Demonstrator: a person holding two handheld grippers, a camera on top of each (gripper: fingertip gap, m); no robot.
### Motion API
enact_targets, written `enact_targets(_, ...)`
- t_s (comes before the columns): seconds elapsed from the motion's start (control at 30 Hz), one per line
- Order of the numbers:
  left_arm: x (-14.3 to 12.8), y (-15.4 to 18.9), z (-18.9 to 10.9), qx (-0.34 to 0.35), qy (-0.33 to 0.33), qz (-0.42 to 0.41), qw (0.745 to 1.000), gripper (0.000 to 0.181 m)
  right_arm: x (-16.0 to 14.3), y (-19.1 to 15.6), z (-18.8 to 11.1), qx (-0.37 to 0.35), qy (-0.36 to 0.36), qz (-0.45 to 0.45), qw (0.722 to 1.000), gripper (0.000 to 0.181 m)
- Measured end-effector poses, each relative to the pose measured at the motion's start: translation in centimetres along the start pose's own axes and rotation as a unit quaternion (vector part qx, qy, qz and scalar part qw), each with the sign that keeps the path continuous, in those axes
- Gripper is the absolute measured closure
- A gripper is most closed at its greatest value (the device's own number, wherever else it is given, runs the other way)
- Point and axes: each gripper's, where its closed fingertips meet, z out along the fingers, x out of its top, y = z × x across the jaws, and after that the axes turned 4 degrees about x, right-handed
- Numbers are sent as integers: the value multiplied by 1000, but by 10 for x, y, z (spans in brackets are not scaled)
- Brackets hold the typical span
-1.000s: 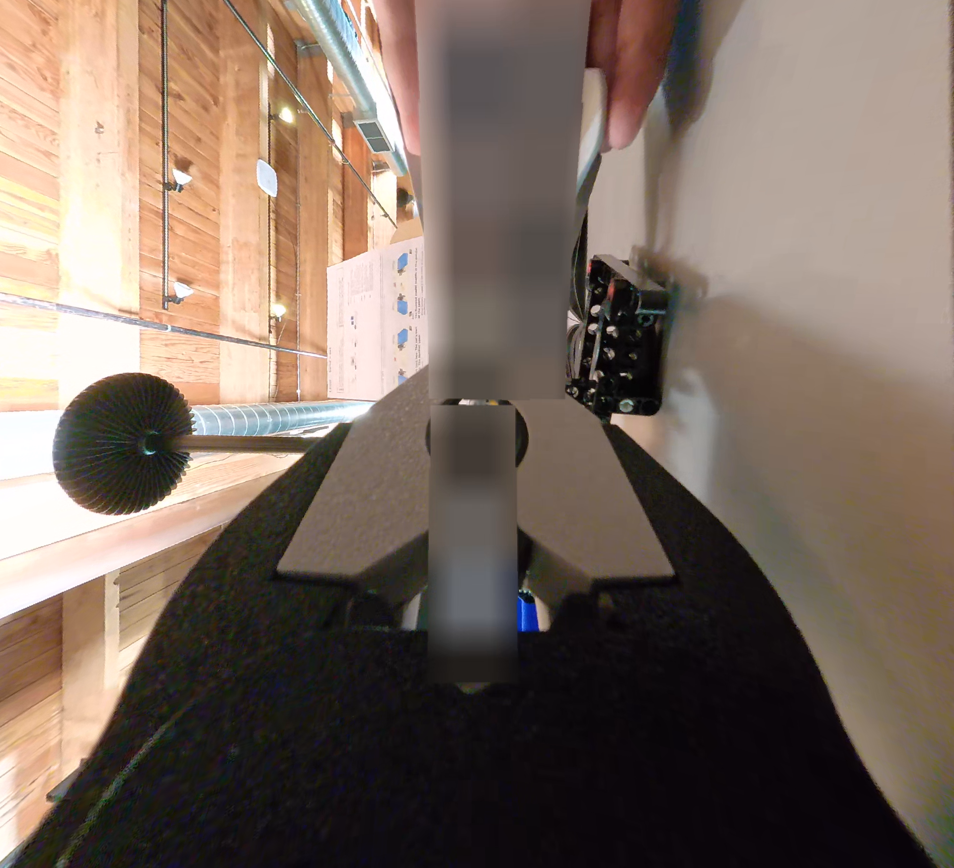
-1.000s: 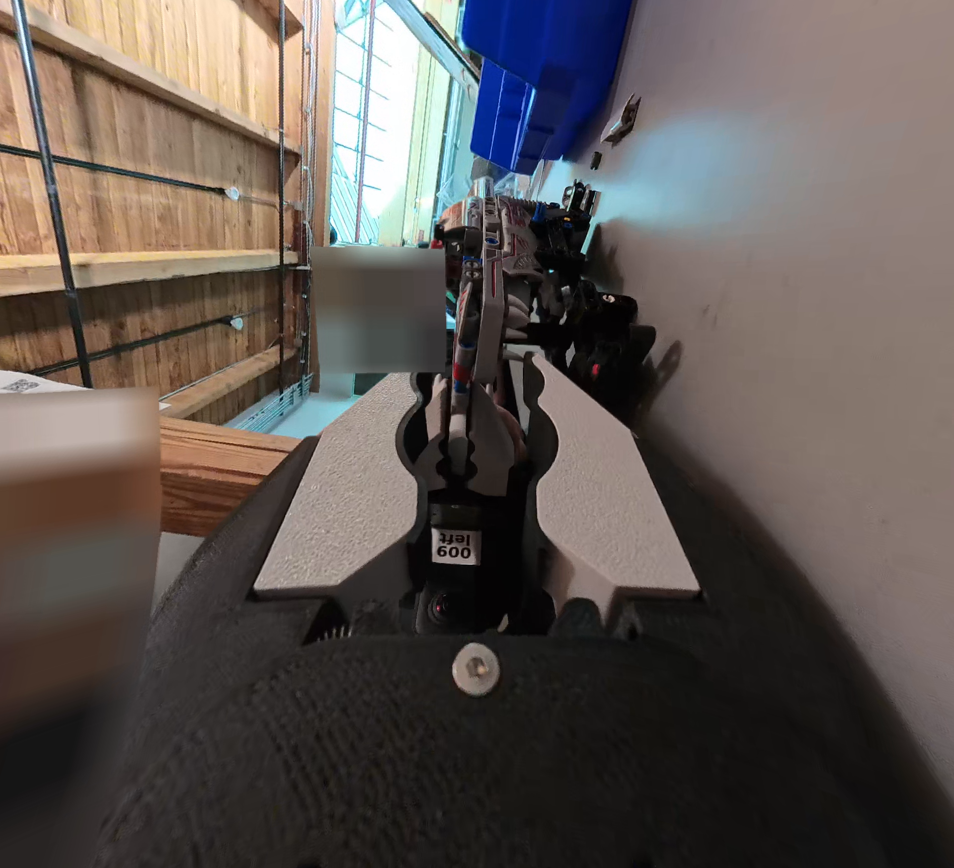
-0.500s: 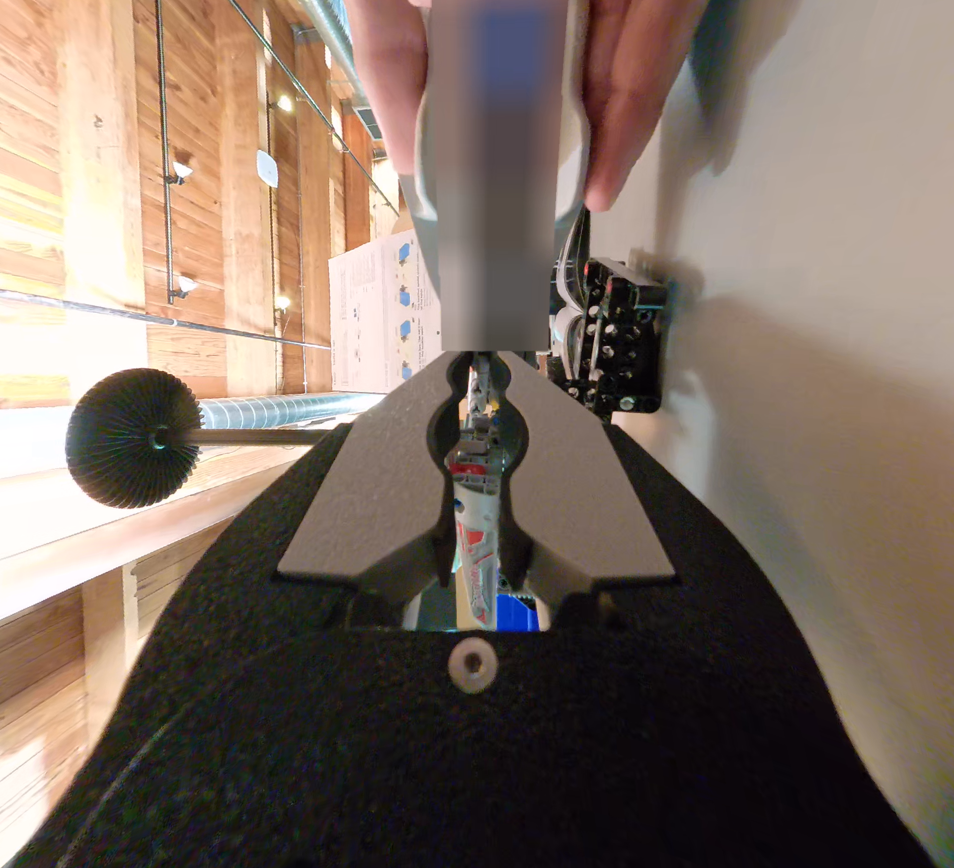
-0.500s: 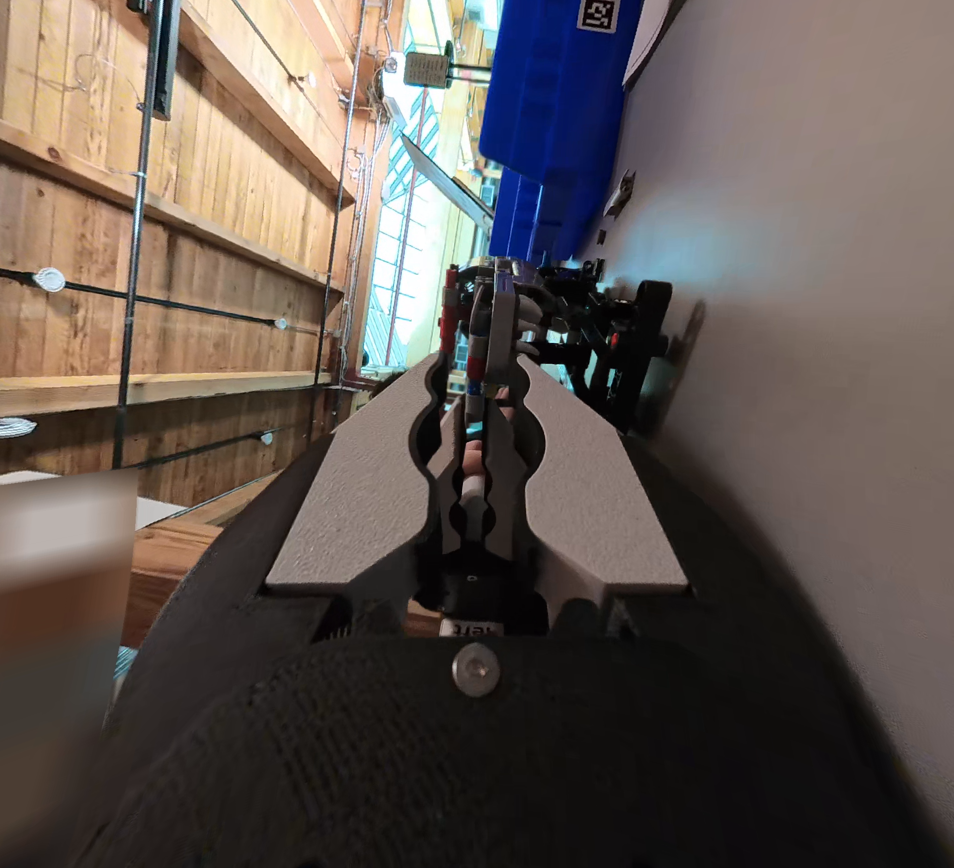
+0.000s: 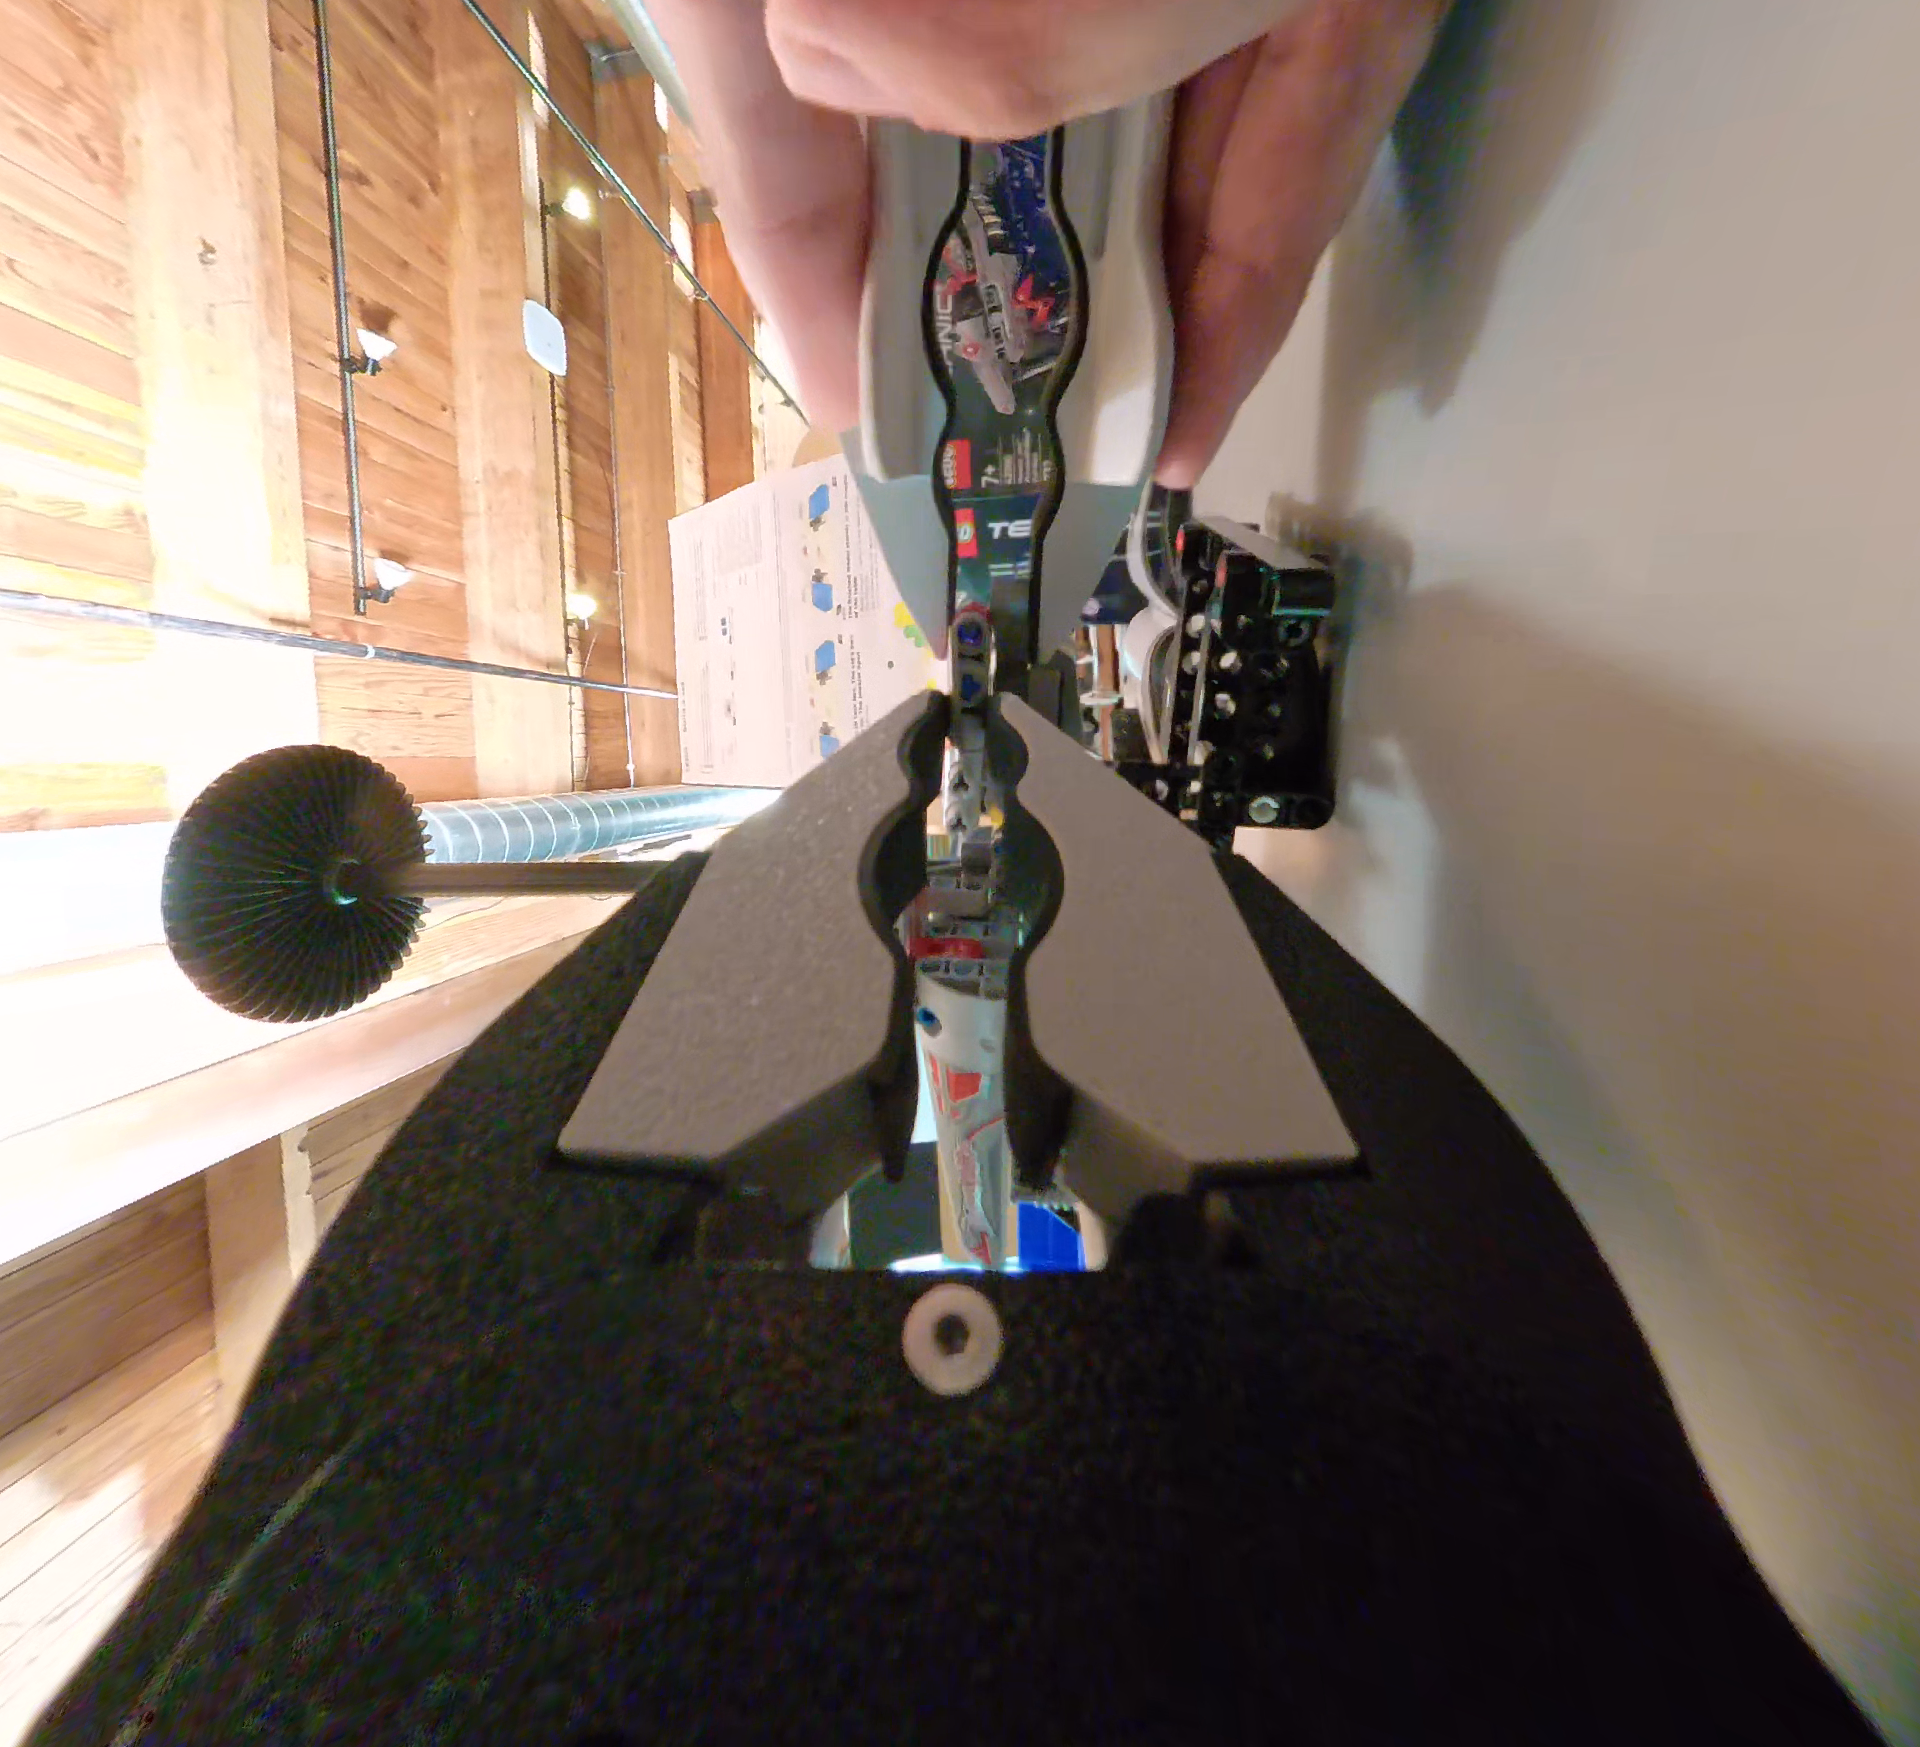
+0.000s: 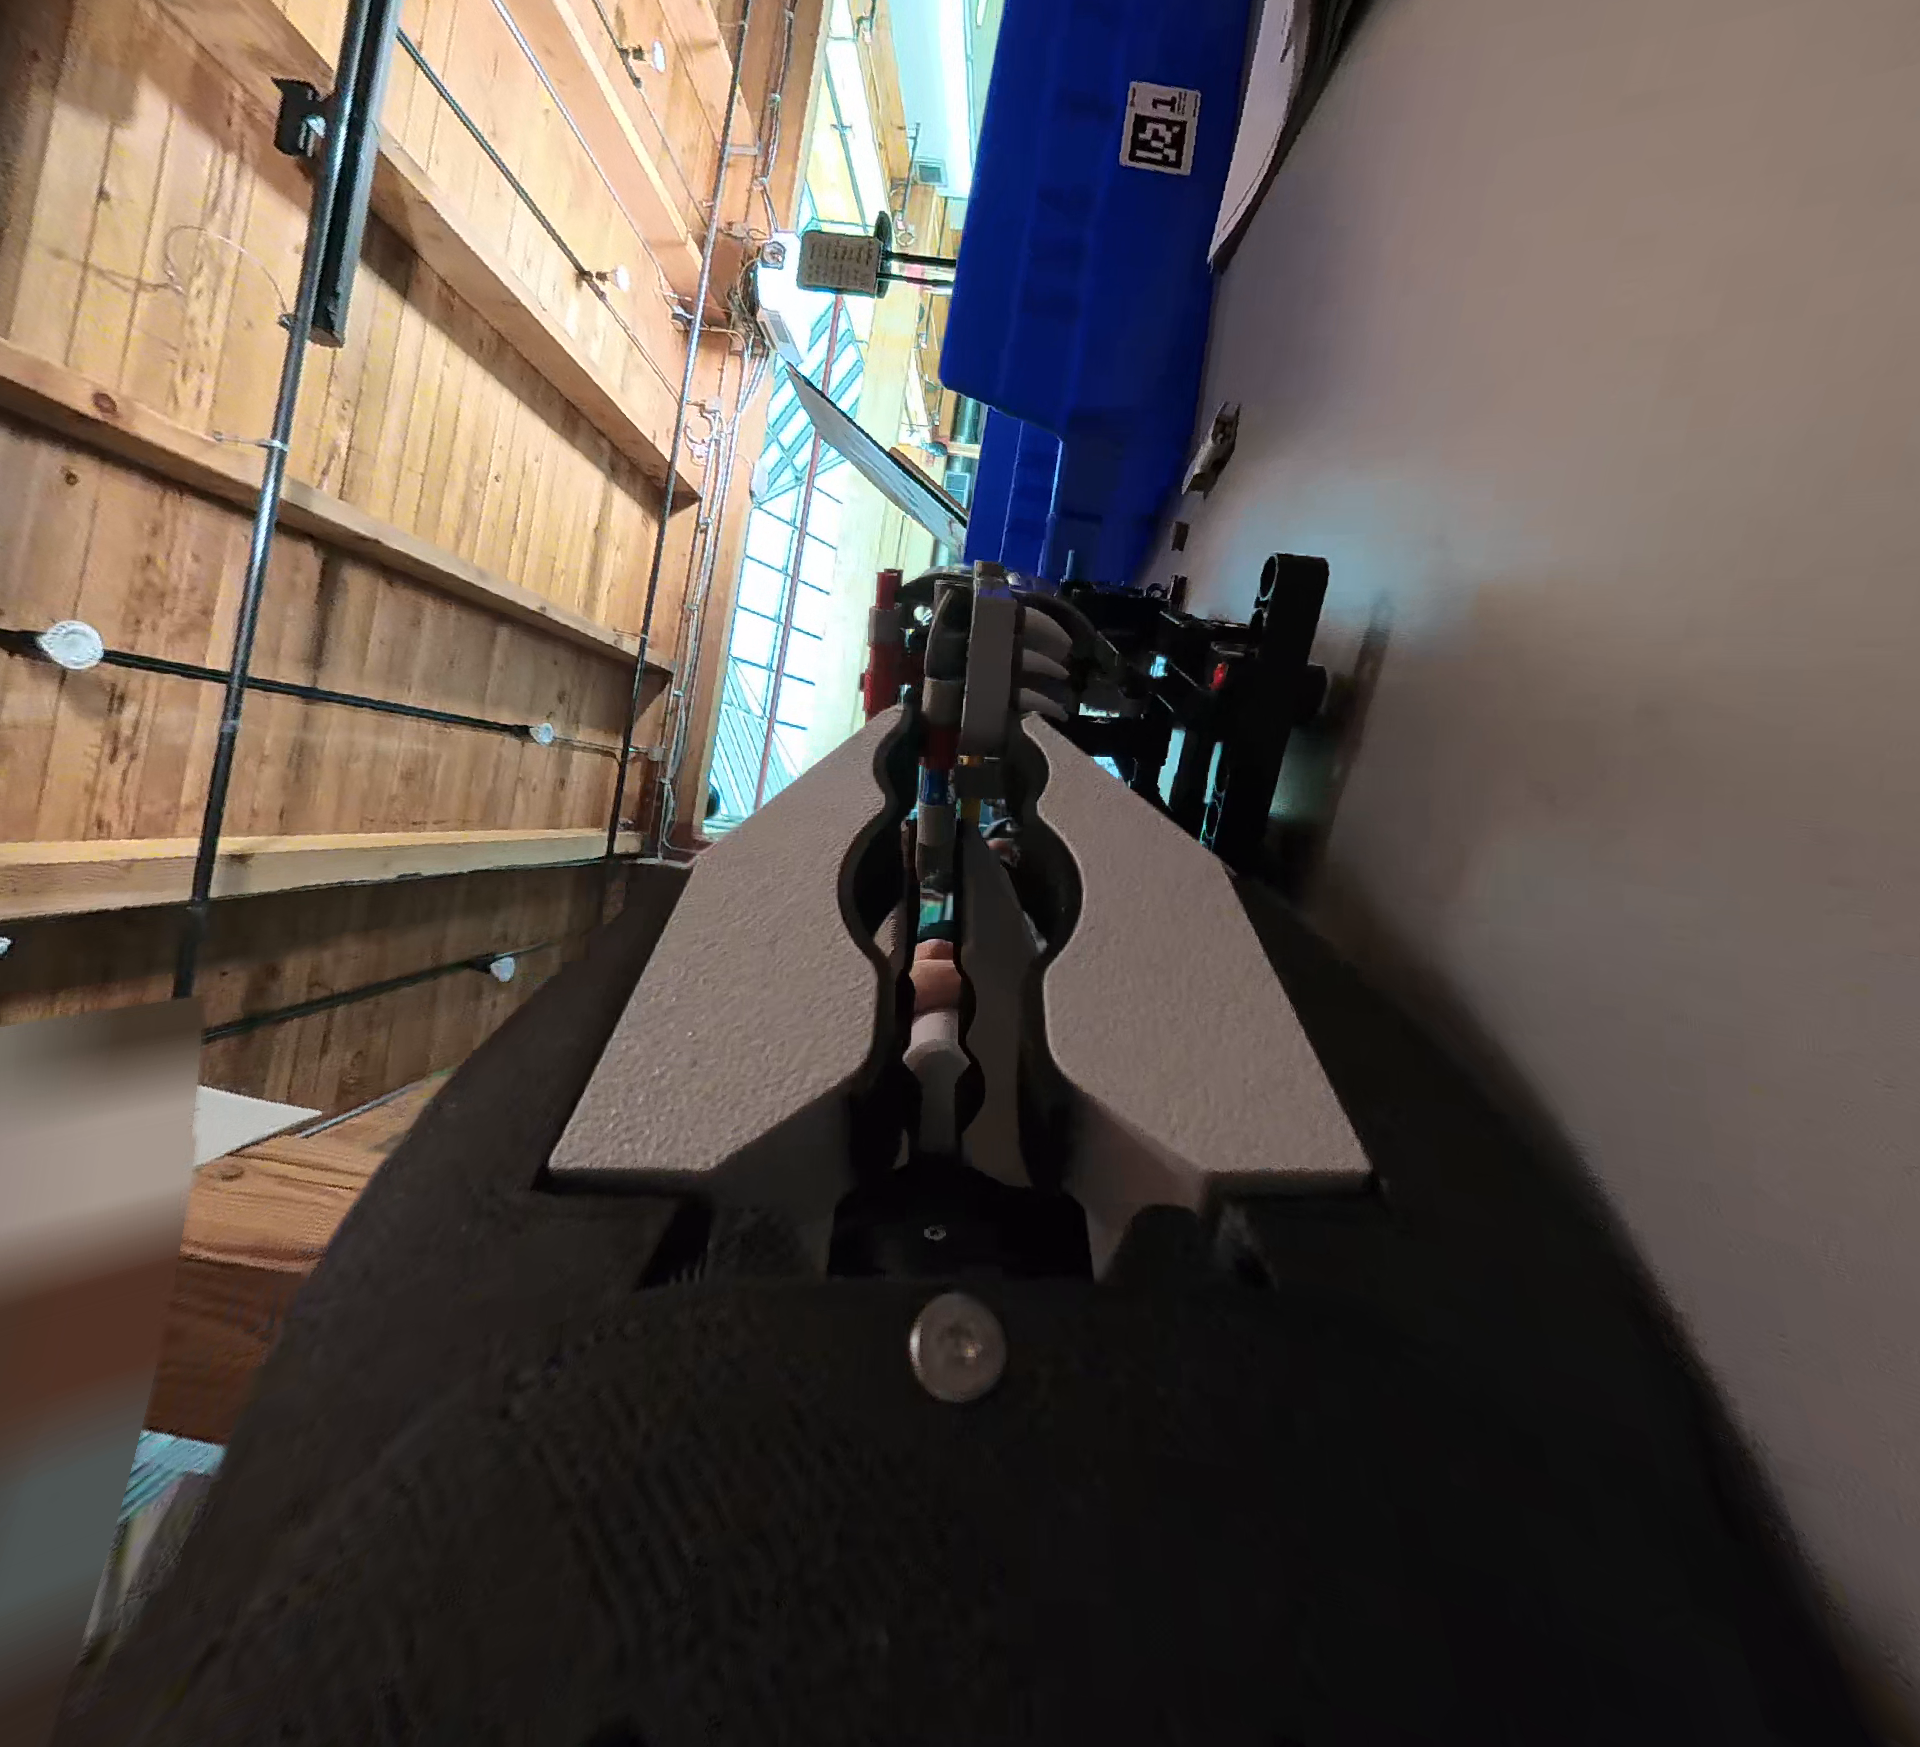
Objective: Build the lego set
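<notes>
Thin grey-and-red lego sub-assembly (image 5: 961, 1053) is clamped end-to-end by both hand-held grippers, left (image 5: 971, 741) and right (image 6: 961, 741); over-squeezing risks pieces popping apart.

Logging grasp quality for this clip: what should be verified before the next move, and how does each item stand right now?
1. Left hand-held gripper shut on the slim lego sub-assembly: ok.
2. Right hand-held gripper shut on the same sub-assembly: ok.
3. Both grippers face each other tip to tip, in line: ok.
4. Black lego frame rests on the table beside the grippers: ok.
5. Clearance between frame and gripper fingers: cannot tell.
6. Which pin or hole mates next: cannot tell.
</notes>
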Motion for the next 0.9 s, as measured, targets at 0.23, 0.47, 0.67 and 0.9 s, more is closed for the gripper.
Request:
enact_targets(0.23, -4, 0, 1, -6, -16, 5, 1000, 178, 0, 0, 3, -20, -23, -42, 999, 167)
enact_targets(0.47, -6, 1, 3, -18, -32, 29, 999, 178, 1, -1, 4, -18, -26, -44, 999, 167)
enact_targets(0.67, -9, 2, 4, -13, -24, 32, 999, 177, 2, 2, 7, -10, -46, -19, 999, 167)
enact_targets(0.9, -9, 0, 2, -2, -7, -19, 1000, 174, -8, -13, -23, -35, -177, -225, 958, 141)
